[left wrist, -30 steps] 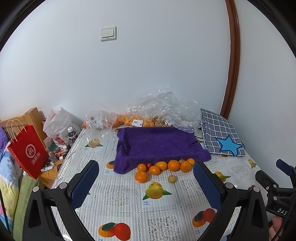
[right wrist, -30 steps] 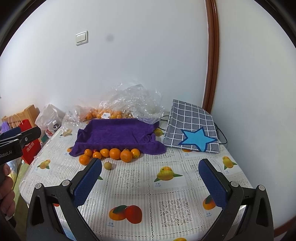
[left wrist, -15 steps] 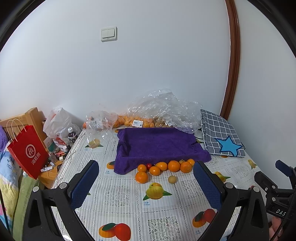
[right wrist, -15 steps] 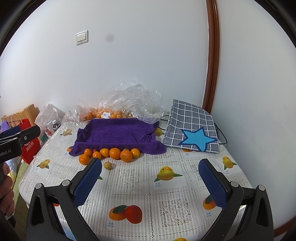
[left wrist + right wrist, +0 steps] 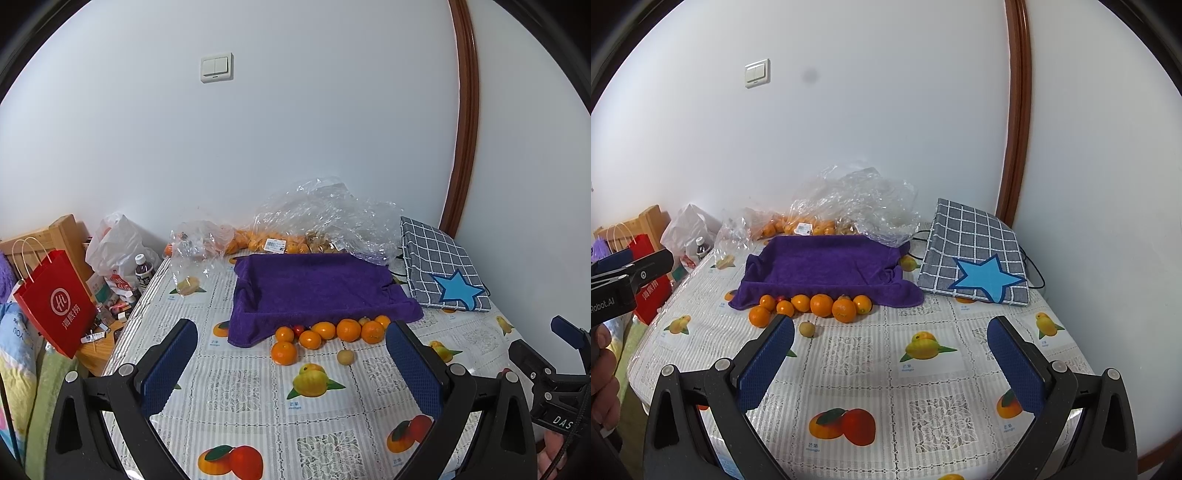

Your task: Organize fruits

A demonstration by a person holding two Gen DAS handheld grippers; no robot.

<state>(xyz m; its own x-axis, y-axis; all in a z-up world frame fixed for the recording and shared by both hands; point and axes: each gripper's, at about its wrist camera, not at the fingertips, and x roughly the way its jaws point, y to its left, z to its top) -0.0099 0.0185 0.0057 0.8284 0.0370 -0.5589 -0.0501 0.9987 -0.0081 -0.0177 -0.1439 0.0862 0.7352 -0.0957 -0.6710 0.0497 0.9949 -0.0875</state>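
**Both hand-held grippers wide open above the near edge, fruit lined up ahead**

The left hand-held gripper (image 5: 291,369) hangs over the near edge of the surface (image 5: 251,391), its blue-padded jaws spread wide with nothing between them. The right hand-held gripper (image 5: 890,362) hangs beside it over the same edge, jaws likewise spread and empty. A hand (image 5: 604,384) shows at the left rim of the right wrist view, wrapped around the other gripper's handle.

The surface wears a white lace-patterned cloth printed with fruit pictures. Near its middle sits a tray draped in a purple towel (image 5: 314,291), the towel's front hem spilling onto the cloth. Along that hem runs a row of oranges (image 5: 349,329), touching or nearly touching one another, with a small red fruit (image 5: 297,328) tucked among them at the left end. One orange (image 5: 284,353) sits slightly nearer than the row, and a small pale round fruit (image 5: 345,357) lies alone, just in front of the row.

Toward the far edge, against the wall, crumpled clear plastic bags (image 5: 325,218) hold more oranges. A grey checked pouch with a blue star (image 5: 443,273) lies at the far right corner, beside the towel.
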